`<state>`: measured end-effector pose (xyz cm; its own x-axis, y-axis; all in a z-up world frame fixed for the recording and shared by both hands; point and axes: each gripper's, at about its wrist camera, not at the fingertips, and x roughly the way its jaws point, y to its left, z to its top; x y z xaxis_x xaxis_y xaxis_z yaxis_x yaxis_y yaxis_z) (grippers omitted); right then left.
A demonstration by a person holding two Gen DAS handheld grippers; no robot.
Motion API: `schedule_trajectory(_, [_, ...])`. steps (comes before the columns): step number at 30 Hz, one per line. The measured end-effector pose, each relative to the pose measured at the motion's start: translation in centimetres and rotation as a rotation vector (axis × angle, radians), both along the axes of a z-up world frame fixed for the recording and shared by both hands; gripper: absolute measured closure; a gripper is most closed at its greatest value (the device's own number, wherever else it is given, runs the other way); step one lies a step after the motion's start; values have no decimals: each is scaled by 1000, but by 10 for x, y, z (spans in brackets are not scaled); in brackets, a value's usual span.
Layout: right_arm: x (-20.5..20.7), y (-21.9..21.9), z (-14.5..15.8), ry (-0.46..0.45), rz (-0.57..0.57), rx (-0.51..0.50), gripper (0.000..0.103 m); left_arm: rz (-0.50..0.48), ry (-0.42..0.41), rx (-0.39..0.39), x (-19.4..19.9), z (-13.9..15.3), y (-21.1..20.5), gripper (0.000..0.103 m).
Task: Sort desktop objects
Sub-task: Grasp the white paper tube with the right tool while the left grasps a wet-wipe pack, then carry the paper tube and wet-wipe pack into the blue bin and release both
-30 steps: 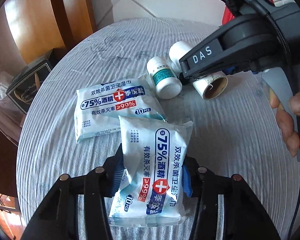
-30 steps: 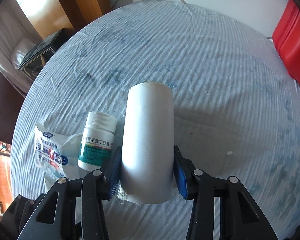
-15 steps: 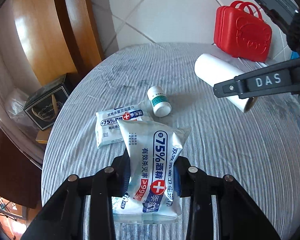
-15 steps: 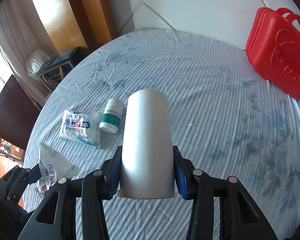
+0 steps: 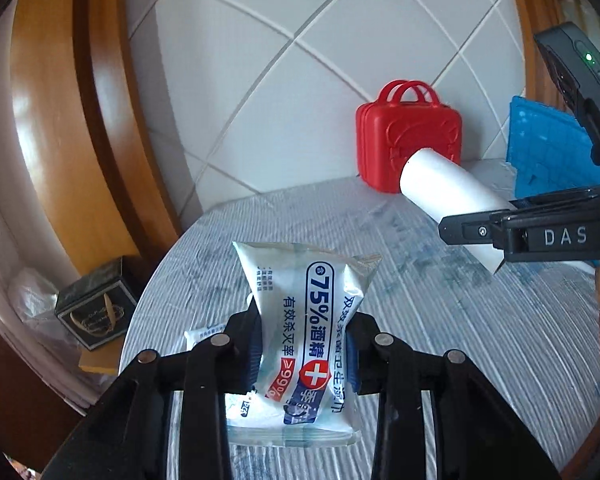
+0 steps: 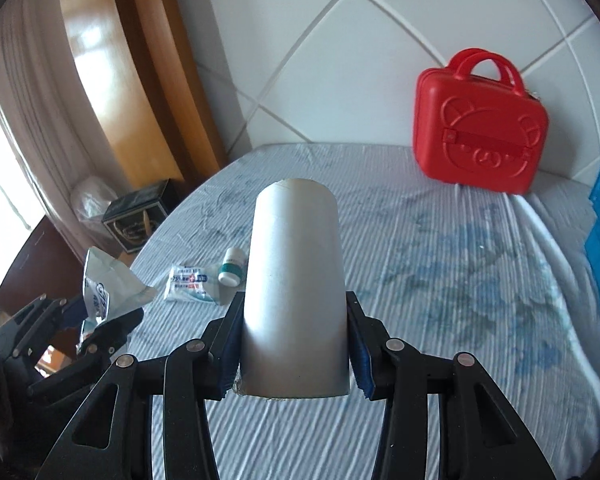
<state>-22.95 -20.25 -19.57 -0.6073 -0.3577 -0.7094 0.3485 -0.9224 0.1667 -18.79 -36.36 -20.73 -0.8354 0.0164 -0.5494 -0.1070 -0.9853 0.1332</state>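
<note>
A wipe packet (image 5: 308, 320) is pinched at its middle between the fingers of the left gripper (image 5: 304, 350) and held clear above the table (image 5: 480, 340), presumably for carrying. A white roll (image 6: 296, 292) is clamped lengthwise in the right gripper (image 6: 294, 354), its far end toward the red case (image 6: 480, 128), judged the destination. A second packet (image 6: 188, 282) and a pill bottle (image 6: 231, 270) lie unsorted together.

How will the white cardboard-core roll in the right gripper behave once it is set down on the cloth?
The white cardboard-core roll is a smooth cylinder, so on its side it would probably roll across the striped tablecloth. It looks hollow and likely light, and its frayed lower rim hints that hard squeezing by the right gripper could dent it.
</note>
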Motion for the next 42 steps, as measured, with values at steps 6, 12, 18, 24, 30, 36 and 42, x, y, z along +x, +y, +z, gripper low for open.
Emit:
schedule_trajectory(6, [44, 80, 48, 105, -136, -8, 58, -184, 117, 4, 6, 52, 79, 71])
schedule_trajectory(12, [101, 194, 111, 243, -277, -31, 58, -347, 201, 39, 25, 97, 191, 71])
schedule_trajectory(18, [153, 319, 164, 394, -352, -18, 58, -416, 291, 86, 45, 145, 317, 71])
schedule_trajectory(24, [194, 452, 198, 483, -432, 7, 58, -468, 351, 122, 52, 189, 443, 71])
schedule_trajectory(30, [214, 569, 221, 504, -585, 45, 58, -552, 370, 119, 51, 219, 546, 71])
schedule_trajectory(36, [202, 639, 227, 482, -692, 96, 58, -589, 348, 92, 13, 234, 628, 71])
schedule_trajectory(42, [162, 671, 223, 448, -722, 88, 58, -567, 322, 54, -16, 241, 657, 71])
